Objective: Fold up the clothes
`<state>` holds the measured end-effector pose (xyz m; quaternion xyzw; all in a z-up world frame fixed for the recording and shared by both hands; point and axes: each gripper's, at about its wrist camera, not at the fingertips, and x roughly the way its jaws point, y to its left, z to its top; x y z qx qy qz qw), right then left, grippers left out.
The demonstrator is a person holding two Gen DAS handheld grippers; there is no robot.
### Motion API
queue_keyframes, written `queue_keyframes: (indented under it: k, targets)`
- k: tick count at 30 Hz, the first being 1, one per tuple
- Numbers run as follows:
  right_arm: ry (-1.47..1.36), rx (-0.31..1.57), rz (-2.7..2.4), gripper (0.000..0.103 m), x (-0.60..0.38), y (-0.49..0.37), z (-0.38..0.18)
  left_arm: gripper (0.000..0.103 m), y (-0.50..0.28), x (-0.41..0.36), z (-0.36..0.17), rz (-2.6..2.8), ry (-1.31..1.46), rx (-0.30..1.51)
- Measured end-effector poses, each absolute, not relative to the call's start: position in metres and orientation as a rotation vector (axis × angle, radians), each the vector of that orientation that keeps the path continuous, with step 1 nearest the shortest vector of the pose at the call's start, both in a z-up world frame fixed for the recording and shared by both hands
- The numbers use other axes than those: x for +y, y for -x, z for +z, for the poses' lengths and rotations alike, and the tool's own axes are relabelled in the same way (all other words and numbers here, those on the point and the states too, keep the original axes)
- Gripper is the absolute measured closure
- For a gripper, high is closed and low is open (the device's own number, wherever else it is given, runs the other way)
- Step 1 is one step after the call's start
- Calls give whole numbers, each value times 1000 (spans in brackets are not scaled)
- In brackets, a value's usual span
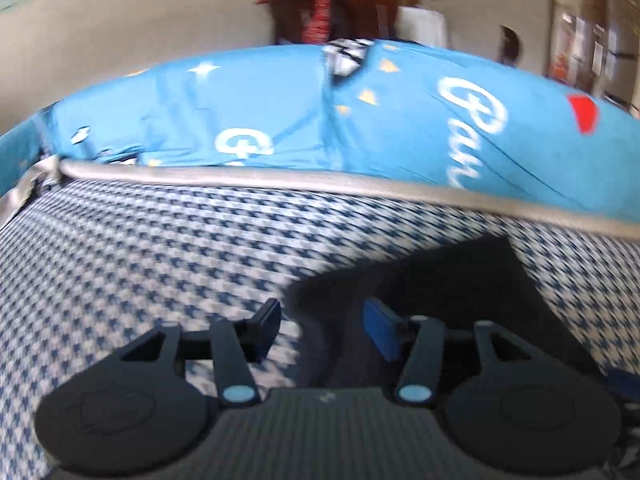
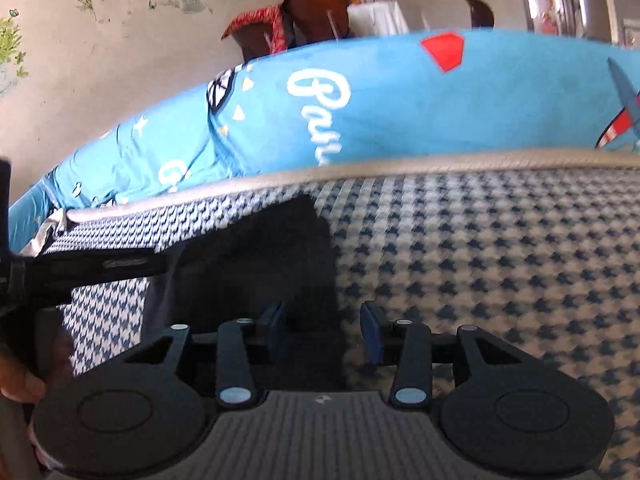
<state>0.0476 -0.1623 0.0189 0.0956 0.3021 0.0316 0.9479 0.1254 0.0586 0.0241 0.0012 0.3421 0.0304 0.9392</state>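
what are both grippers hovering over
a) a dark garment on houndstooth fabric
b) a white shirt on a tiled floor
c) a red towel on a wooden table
a: the open left gripper and right gripper both face a dark garment lying on blue-and-white houndstooth fabric.

We see a dark garment (image 1: 460,284) lying flat on the bed, nearly black against the blue-and-white houndstooth cover, its edges straight and one corner pointing toward the grey piping. In the right wrist view the same dark garment (image 2: 260,264) lies left of centre; blur hides seams and fabric detail.
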Motion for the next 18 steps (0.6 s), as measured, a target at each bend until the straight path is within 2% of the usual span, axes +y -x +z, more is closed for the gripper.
queue_keyframes:
  k: [7,18]
  targets:
    - [-145,545,132,62,-160,-39,33,55,-131,88,24,122,106,727]
    - [-77,628,301,62,-134,-36,21,53,-132,71,7,109,44,744]
